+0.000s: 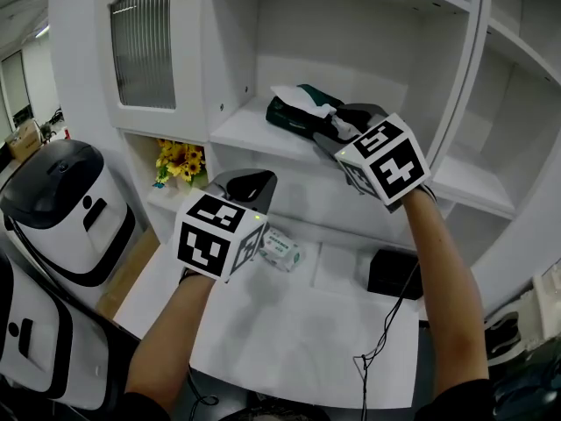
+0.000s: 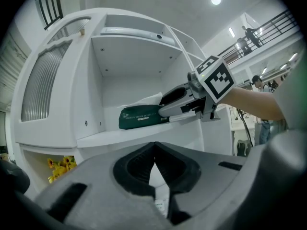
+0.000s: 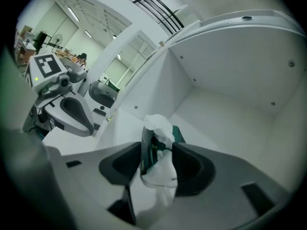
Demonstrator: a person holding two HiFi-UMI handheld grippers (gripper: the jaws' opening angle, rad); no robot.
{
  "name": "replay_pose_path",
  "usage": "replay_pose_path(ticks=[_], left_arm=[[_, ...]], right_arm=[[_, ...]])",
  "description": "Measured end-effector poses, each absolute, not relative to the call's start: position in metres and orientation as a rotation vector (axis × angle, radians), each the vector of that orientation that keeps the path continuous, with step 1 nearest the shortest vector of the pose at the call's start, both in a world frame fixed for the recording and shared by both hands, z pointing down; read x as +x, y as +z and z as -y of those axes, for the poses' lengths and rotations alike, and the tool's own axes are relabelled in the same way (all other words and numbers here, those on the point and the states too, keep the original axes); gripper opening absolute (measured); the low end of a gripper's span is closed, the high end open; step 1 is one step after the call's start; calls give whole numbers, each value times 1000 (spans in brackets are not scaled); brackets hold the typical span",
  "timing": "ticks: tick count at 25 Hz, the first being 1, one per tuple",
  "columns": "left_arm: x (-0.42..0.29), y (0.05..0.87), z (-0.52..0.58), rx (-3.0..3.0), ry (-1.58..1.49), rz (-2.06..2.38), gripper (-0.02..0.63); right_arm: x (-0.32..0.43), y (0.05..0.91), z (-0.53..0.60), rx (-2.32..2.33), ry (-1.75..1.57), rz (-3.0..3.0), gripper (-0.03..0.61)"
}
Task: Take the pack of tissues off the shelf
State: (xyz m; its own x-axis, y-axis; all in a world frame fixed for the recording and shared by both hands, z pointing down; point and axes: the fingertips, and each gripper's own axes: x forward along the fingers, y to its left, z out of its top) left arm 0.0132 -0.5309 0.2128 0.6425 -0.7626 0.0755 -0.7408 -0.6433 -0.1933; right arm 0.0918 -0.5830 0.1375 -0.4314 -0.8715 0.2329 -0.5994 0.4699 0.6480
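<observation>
On the shelf (image 1: 254,130), part-open right gripper (image 3: 157,152) jaws clasp the tissue pack (image 1: 294,112).

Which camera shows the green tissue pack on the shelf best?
Left gripper view: the tissue pack lies side-on on the shelf, long side showing. Head view shows it partly behind the right gripper; right gripper view only its end between the fingers.
</observation>
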Motion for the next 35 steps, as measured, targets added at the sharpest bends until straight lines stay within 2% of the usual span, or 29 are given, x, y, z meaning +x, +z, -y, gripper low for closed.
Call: replay_pose_path(ticks=[18,35], left_arm=[[1,217,538,-2710,-220,-1290,9],[-31,220,526,-2657,-239,-1390,9]], right_arm=[[87,154,591,1164,-631,2141,60],[78,135,581,1285,-710,2236,29]])
